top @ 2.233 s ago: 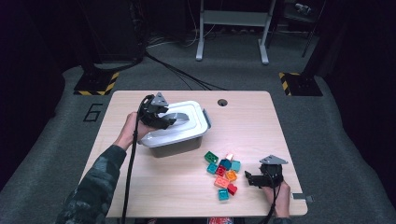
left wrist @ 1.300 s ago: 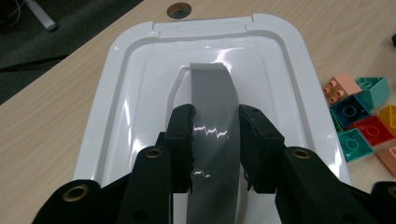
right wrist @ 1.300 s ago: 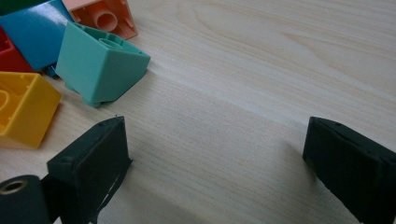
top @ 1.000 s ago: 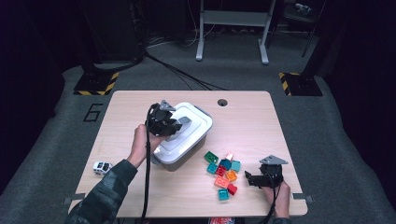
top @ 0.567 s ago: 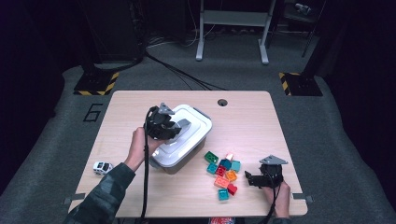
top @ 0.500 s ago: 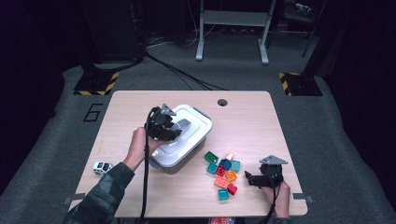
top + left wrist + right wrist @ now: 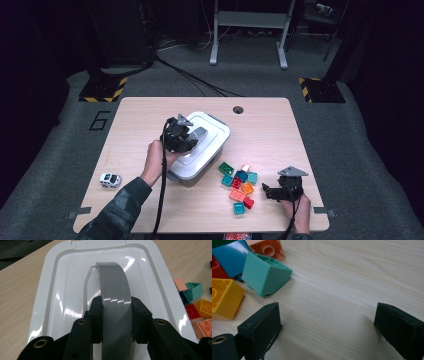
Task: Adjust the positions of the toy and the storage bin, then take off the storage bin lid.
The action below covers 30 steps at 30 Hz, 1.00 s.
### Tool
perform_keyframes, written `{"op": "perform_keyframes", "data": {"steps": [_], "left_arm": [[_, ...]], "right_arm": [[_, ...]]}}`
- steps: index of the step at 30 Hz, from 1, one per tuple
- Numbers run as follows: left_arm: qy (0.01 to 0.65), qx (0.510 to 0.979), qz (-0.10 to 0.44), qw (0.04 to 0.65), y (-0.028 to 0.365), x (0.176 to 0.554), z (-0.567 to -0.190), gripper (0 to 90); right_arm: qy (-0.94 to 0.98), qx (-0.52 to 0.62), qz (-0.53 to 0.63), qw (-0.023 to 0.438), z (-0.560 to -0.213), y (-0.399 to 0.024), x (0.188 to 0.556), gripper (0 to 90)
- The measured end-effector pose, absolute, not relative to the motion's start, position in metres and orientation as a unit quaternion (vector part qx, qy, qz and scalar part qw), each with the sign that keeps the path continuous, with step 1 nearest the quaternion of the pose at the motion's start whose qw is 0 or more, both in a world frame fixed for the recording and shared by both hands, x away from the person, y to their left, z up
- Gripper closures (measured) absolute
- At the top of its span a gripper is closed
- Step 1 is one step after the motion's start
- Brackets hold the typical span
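A white lidded box (image 7: pixel 212 142) stands mid-table, its lid (image 7: pixel 62 290) carrying an arched grey handle (image 7: pixel 113 282). My left gripper (image 7: pixel 186 137) sits on top of the lid. In the left gripper view its jaws have just been closing, and the pads (image 7: pixel 97 315) press on both sides of the handle. A heap of coloured bricks (image 7: pixel 240 182) lies right of the box. Near the front right edge my right gripper (image 7: pixel 268 191) rests open beside the heap, with bare wood between its jaws. A teal brick (image 7: pixel 265 273) and a yellow brick (image 7: pixel 224 298) lie just left of it.
A small white toy car (image 7: pixel 110 179) stands at the front left of the wooden table (image 7: pixel 280 135). A round cable hole (image 7: pixel 238 109) is at the table's back edge. Dark floor and stands surround the table.
My left gripper has moved from the box's left side onto the lid and closed on the grey handle, uncovering the toy car. The right gripper has not moved.
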<state>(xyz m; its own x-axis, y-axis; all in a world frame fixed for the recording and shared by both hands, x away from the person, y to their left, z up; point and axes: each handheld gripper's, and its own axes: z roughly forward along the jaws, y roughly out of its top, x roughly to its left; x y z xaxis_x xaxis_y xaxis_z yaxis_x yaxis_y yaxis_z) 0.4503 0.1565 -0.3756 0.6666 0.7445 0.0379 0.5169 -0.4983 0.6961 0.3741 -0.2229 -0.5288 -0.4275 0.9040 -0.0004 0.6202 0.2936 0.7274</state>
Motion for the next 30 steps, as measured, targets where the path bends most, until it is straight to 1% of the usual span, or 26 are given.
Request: {"op": "perform_keyframes", "data": {"steps": [7, 14, 24, 30], "left_arm": [[0.367, 0.849, 0.175, 0.337, 0.158, 0.450, -0.375, 66.8], [0.362, 0.844, 0.188, 0.348, 0.160, 0.448, -0.364, 66.8], [0.364, 0.831, 0.211, 0.363, 0.176, 0.452, -0.344, 66.8], [0.368, 0.825, 0.229, 0.362, 0.187, 0.457, -0.334, 66.8]], "right_arm": [[0.776, 0.491, 0.335, 0.212, -0.529, -0.223, 0.374, 6.2], [0.776, 0.491, 0.335, 0.211, -0.529, -0.223, 0.374, 6.3], [0.776, 0.491, 0.335, 0.211, -0.529, -0.223, 0.374, 6.4], [0.776, 0.491, 0.335, 0.212, -0.529, -0.223, 0.374, 6.4]]}}
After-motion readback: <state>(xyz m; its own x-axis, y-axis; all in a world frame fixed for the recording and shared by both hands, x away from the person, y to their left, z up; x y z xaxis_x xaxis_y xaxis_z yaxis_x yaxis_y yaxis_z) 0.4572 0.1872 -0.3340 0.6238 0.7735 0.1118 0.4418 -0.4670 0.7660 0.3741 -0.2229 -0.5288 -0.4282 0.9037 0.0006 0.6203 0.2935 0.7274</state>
